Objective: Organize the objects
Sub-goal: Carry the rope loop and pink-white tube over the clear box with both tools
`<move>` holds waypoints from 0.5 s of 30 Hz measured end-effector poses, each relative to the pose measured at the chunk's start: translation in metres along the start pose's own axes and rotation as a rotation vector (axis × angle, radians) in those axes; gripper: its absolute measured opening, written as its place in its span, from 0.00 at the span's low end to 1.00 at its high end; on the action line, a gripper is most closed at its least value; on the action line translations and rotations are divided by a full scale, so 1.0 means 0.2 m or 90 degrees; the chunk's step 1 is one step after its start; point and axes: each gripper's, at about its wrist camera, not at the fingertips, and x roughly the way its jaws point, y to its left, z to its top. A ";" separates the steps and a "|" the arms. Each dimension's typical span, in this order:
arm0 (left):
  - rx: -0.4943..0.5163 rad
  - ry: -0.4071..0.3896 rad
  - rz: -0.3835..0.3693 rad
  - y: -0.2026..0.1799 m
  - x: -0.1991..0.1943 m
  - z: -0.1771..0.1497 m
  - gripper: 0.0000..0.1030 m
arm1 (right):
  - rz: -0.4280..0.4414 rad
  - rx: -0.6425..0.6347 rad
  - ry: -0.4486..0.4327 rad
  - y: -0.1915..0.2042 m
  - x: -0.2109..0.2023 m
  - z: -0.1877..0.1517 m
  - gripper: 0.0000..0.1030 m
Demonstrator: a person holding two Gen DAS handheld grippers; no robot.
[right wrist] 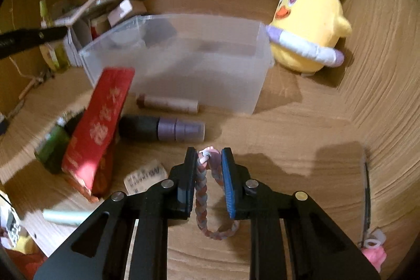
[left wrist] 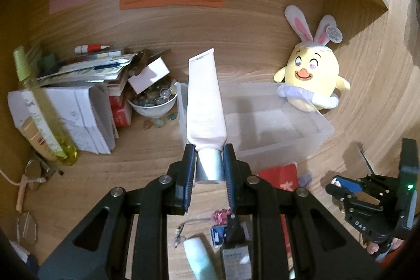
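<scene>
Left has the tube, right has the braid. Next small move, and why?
Probably carry the left gripper forward over the bin and lower the tube in. It is clamped by its cap, held up short of the bin, which looks empty. The right gripper holds the braid.

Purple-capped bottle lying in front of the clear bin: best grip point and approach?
Grip the purple-capped bottle across its dark body, coming from above with fingers on its front and back sides. It lies flat, long axis left-right, open desk in front. The red packet leans over its left end, so stay near the middle.
</scene>
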 end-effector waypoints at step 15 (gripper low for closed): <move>0.007 0.017 -0.013 -0.07 0.14 0.09 0.20 | 0.000 0.018 -0.144 -0.03 -0.16 0.36 0.17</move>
